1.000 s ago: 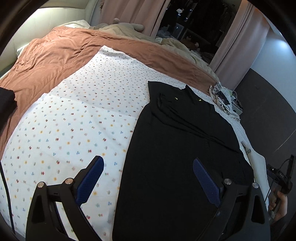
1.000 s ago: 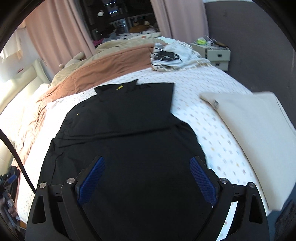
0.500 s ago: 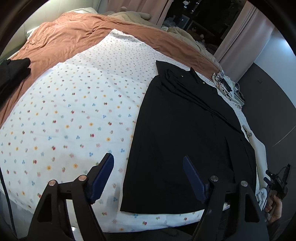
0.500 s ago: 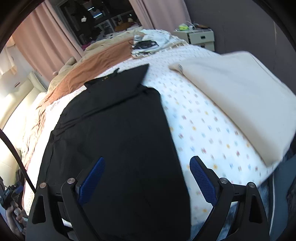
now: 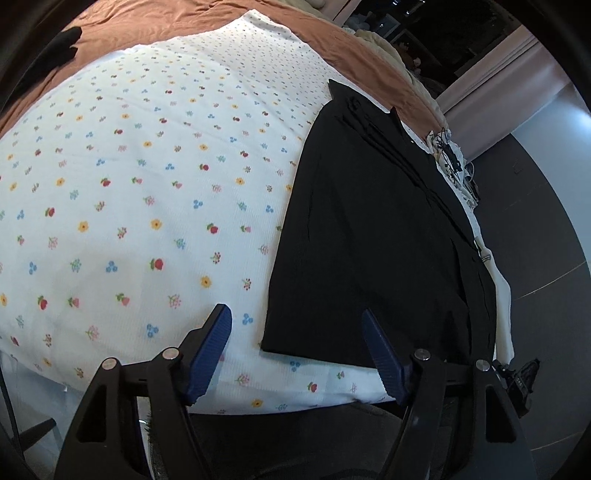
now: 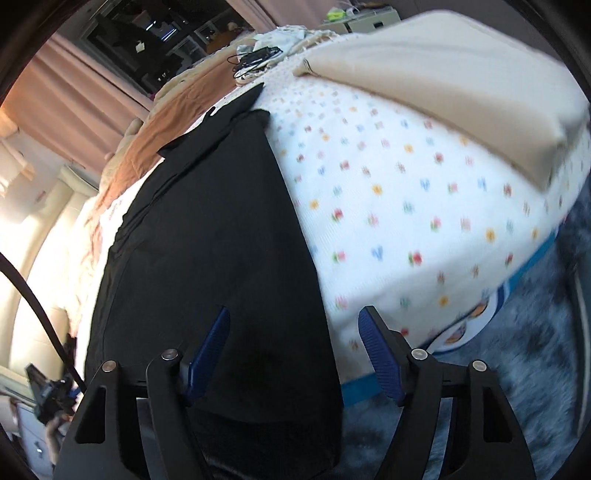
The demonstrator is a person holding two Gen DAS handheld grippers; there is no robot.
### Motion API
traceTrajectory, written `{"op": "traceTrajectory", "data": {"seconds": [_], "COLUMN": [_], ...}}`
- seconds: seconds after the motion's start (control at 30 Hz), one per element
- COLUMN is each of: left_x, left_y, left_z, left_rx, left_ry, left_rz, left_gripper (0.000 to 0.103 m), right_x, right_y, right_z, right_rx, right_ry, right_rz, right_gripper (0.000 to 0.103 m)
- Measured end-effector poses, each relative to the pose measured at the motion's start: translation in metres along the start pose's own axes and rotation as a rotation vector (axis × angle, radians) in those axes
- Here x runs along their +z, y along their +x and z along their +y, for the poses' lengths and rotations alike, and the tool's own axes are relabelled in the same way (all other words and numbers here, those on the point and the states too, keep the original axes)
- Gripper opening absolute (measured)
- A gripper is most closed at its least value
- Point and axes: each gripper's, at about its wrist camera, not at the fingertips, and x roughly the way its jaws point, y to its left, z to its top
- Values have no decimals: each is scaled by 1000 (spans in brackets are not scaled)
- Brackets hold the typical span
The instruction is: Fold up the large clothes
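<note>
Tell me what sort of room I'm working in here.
Most likely a bedroom. The black garment lies spread on a bed covered by a white flower-print sheet, with a rust-brown blanket farther up, a beige pillow beside it and pink curtains behind.

Bed with white flower-print sheet (image 5: 147, 166). Lying flat on it: black garment (image 5: 369, 240), hem near the foot edge. Rust-brown blanket (image 5: 177, 22) across the far end. Beige pillow (image 6: 443, 74) beside the garment, apart from it. Tangle of black cables (image 6: 255, 59) farther back.
</note>
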Motion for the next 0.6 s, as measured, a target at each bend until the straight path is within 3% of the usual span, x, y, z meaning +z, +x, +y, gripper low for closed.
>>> {"op": "traceTrajectory", "data": {"seconds": [0.17, 0.43, 0.53, 0.6], "left_x": [-5, -1, 1, 2], "left_y": [3, 8, 14, 19], "left_z": [12, 13, 10, 8], "left_rx": [-77, -356, -361, -323], "left_ry": [-61, -156, -161, -157], "left_rz": [18, 35, 41, 51], "left_gripper": [73, 73, 74, 73], "right_x": [-9, -6, -6, -5], "right_y": [0, -26, -29, -25], "right_z": [-24, -38, -47, -53], "right_rx": [118, 434, 477, 442], "right_ry": [79, 127, 149, 152], "right_rz": [26, -46, -60, -51], "right_gripper": [71, 68, 68, 68]}}
